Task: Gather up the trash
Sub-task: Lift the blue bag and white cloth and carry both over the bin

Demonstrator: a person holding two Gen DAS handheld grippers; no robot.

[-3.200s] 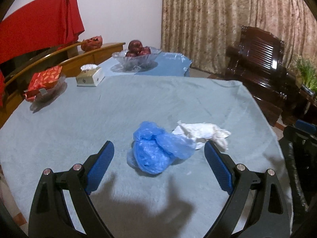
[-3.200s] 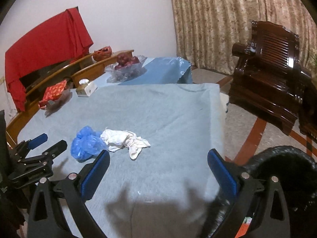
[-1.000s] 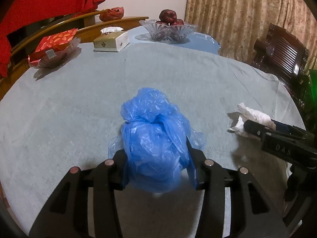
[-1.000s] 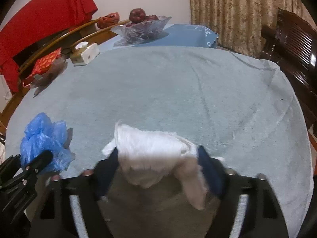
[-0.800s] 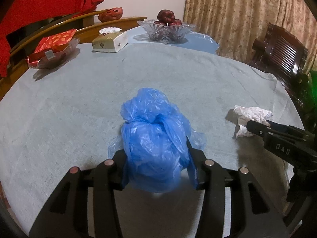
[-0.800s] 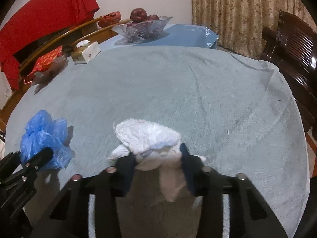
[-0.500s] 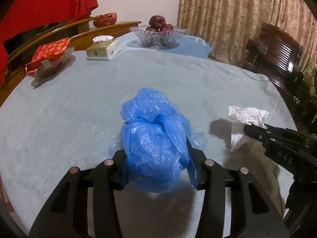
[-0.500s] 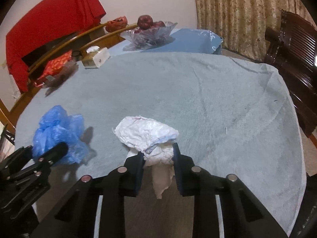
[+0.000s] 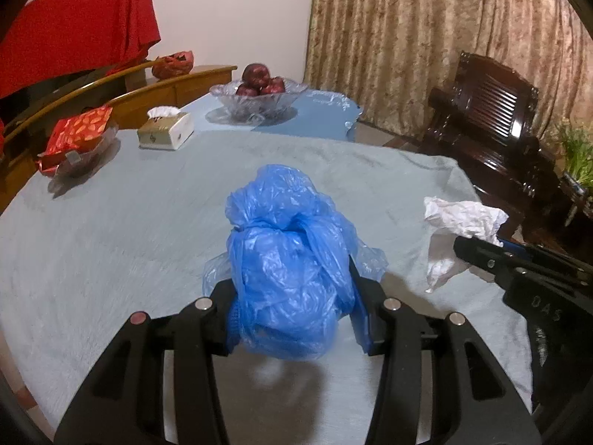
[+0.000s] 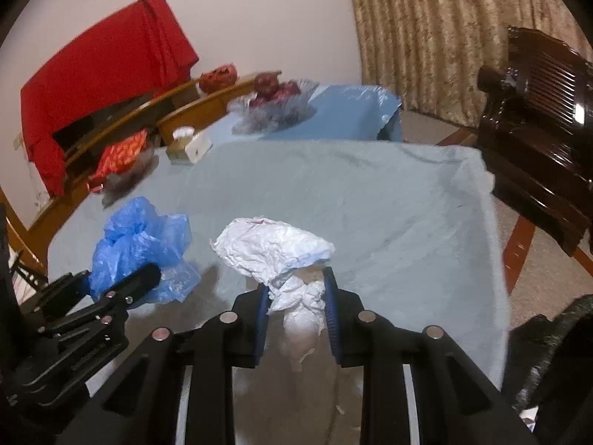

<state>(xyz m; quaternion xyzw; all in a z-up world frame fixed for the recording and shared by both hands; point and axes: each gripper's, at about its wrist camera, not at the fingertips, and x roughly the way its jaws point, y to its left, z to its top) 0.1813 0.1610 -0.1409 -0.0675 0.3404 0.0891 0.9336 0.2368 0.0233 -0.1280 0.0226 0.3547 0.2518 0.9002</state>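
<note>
Two hand-held claws hang above a bench (image 9: 111,230) draped in a pale blue-grey cloth, each with a piece of trash in its grip. At far left, a red cloth (image 9: 74,26) hangs against the wall above a curved wooden rail, with a red packet (image 9: 79,133) in a clear dish and a tissue box (image 9: 165,132) near the bench's far edge. Beyond them a glass bowl of dark red fruit (image 9: 258,92) stands on a blue-covered surface. At centre-left, the left claw (image 9: 292,311) is closed partway around a crumpled blue plastic bag (image 9: 289,270), its blue pads pressing both sides of the wad, which is clear of the cloth and casts a shadow beneath. To its right, the right claw (image 10: 295,309) is pinched nearly shut on a crumpled white paper (image 10: 274,248), whose bulk fans out above the pads while a twisted tail hangs below them. At far right, a dark carved wooden chair (image 9: 493,126) stands before patterned curtains (image 9: 426,37), with the black rim of a bin (image 10: 556,348) at the lower corner of the right wrist view.
</note>
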